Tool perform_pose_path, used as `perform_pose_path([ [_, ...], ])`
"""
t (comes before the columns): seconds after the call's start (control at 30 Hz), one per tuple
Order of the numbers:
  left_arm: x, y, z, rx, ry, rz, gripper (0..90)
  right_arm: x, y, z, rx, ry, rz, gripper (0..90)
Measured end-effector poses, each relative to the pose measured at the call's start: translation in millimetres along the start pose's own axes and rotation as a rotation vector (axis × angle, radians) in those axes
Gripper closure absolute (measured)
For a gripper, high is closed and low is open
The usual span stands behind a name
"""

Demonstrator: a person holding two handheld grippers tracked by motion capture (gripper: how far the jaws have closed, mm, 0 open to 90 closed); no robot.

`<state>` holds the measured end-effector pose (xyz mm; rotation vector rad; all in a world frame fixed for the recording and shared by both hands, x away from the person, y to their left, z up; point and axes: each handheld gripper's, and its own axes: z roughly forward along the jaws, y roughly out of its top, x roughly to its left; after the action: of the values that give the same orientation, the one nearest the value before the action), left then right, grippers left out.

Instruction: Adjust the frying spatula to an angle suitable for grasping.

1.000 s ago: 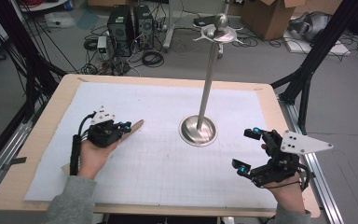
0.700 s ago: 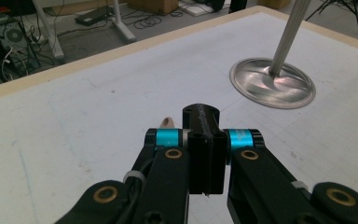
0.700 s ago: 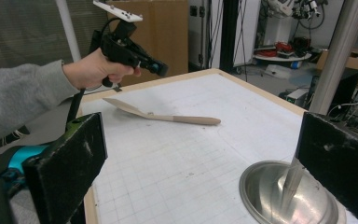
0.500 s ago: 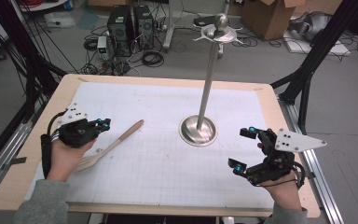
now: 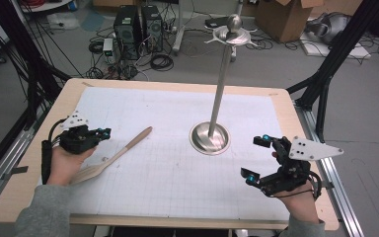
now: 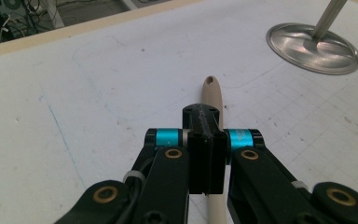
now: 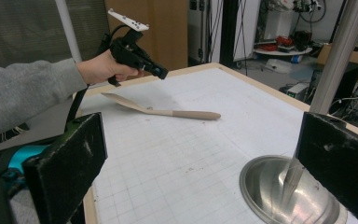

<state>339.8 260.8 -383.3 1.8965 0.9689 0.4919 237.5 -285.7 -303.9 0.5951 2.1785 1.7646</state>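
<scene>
A: Left gripper (image 5: 103, 133)?
B: Black body, cyan rings, brass-coloured screws, white plate, black cable; lower left of the high view.
A: Right gripper (image 5: 257, 159)?
B: Same; grey three-cornered plate. Grey sleeves (image 5: 44, 215) on both arms.

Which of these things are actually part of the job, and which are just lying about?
Part of the job:
- wooden spoon, flat on the table mat
- left gripper, shut, above the spoon
- right gripper, open, beside the stand
- metal stand, probably for hanging the spoon

Just lying about:
- computer towers on the floor
- cardboard box
- floor cables
</scene>
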Motion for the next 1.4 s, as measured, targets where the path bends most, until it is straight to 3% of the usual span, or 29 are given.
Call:
perform_pose_path([
  [0.3,-3.8,-12.2,14.6,0.035,-0.023,-0.004,89.8,-0.3,-0.4,0.7,0.004,0.001,0.005,0.7],
  [0.6,-5.2,-22.8,15.9,0.046,-0.032,-0.021,89.7,0.6,-0.1,1.8,0.006,0.003,0.002,0.8],
  [0.73,-6.7,-24.8,17.5,0.075,-0.034,-0.008,89.7,0.7,-0.4,3.8,0.014,0.006,0.003,0.7],
  [0.97,-10.7,-25.5,18.4,0.082,-0.031,0.003,89.7,0.1,-0.9,4.3,0.016,0.007,-0.002,0.8],
  [1.17,-7.3,-37.5,19.8,0.083,-0.026,-0.029,89.6,0.1,-0.9,3.6,0.014,0.007,0.000,0.7],
  [1.4,-10.6,-39.5,16.5,0.054,-0.041,-0.006,86.3,0.2,-1.4,8.0,0.025,0.008,-0.006,0.8],
])
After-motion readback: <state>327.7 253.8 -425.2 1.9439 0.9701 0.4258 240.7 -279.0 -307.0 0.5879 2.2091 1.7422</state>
